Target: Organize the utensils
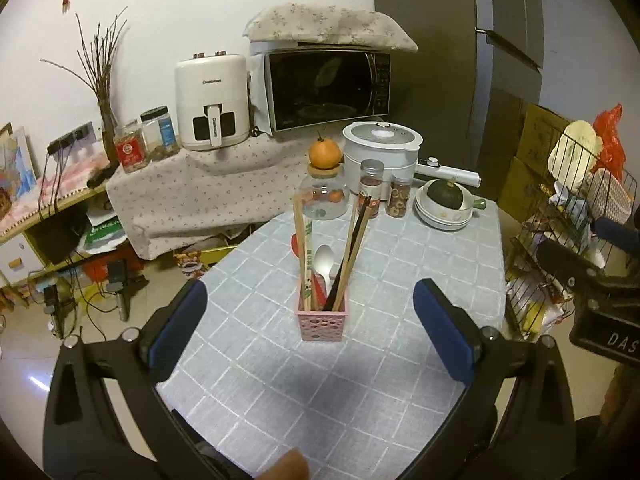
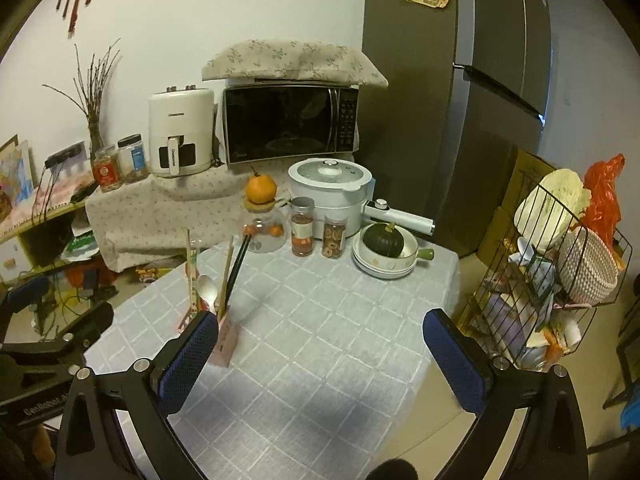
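Observation:
A pink perforated utensil holder (image 1: 322, 322) stands upright on the grey checked tablecloth (image 1: 360, 380). It holds wooden chopsticks (image 1: 301, 248), dark chopsticks (image 1: 352, 252) and a white spoon (image 1: 325, 261). My left gripper (image 1: 310, 330) is open and empty, with the holder centred between its blue pads, a little beyond them. My right gripper (image 2: 320, 350) is open and empty. The holder (image 2: 226, 340) shows in the right wrist view just past its left pad (image 2: 188, 356), with the spoon (image 2: 207, 289) and chopsticks (image 2: 236, 268) sticking up.
At the table's far side stand a glass jar with an orange on it (image 1: 325, 184), two spice jars (image 1: 370, 188), a white electric pot (image 1: 380, 152) and stacked bowls with a dark squash (image 1: 442, 204). A wire rack (image 2: 552, 280) stands right of the table.

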`<act>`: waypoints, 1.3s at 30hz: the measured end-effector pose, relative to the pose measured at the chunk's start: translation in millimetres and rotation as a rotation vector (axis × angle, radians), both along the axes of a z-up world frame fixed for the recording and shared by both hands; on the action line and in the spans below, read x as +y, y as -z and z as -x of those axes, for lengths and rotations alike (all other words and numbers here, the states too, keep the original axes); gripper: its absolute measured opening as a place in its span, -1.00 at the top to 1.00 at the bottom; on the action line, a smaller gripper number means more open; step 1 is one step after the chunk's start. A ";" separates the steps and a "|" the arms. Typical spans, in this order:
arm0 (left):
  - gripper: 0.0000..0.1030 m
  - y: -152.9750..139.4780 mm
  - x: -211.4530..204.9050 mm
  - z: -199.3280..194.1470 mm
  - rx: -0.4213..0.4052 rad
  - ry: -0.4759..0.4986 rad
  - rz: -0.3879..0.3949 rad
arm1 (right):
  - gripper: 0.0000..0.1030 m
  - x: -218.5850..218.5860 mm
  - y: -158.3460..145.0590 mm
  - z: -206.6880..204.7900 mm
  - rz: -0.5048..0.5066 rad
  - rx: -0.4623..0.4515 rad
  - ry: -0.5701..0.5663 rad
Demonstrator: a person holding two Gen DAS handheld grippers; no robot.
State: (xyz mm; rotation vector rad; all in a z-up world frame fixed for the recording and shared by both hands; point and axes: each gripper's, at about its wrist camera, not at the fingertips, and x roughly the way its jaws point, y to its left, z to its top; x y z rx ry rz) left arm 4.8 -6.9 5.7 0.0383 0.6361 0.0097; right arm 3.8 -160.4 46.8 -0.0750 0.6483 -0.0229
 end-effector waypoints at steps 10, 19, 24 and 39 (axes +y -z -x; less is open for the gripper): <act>-0.99 0.5 1.2 0.7 0.000 -0.003 0.012 | -1.00 0.3 2.1 -0.5 0.011 0.003 0.010; -0.99 2.2 0.8 0.4 0.007 0.002 0.017 | -1.00 1.9 5.2 -2.2 0.015 0.005 0.014; -0.99 2.7 2.2 0.3 0.002 0.001 0.020 | -1.00 0.4 7.3 -3.4 0.023 0.005 0.027; -0.99 3.0 0.2 0.5 0.000 0.009 0.017 | -1.00 -3.7 5.9 -3.7 0.018 0.003 0.031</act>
